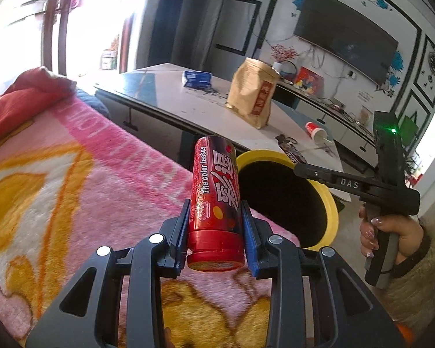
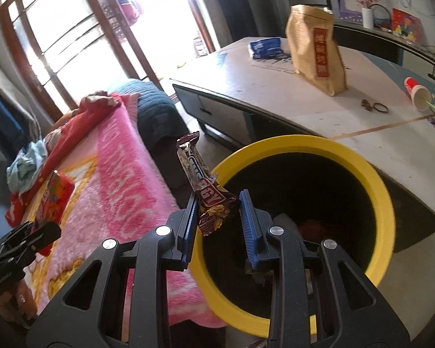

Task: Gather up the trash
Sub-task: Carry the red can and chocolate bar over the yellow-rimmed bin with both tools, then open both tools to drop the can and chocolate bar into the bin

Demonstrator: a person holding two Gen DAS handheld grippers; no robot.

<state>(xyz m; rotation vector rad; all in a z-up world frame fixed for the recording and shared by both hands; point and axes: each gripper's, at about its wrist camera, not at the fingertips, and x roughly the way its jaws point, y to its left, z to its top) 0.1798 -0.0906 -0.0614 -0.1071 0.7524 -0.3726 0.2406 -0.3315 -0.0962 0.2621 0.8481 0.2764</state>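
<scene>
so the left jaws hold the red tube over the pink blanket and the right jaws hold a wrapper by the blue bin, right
Not quite: the bin is yellow-rimmed, not blue, as the right wrist view shows. The rest holds: the left gripper clamps the red tube over the pink blanket, and the right gripper carries the wrapper beside that bin.

Red cylindrical candy tube (image 1: 216, 203), printed "The color teases", red cap end nearest the camera, clamped between the blue pads of the left tool (image 1: 216, 232), tilted slightly and pointing away over the pink bed blanket just beside the bin. Crinkled brown snack-bar wrapper (image 2: 204, 185) stands nearly upright in the right tool (image 2: 217, 217), touching its left pad with a gap to the right pad, its lower end over the bin's near rim. Yellow-rimmed round trash bin (image 2: 382, 203) has a dark interior with some trash at the bottom; it sits on the floor between the bed and the tabletop, where a brown paper bag (image 2: 319, 49), blue packet (image 2: 265, 47) and tipped red-and-white paper cup (image 2: 419, 94) lie.
</scene>
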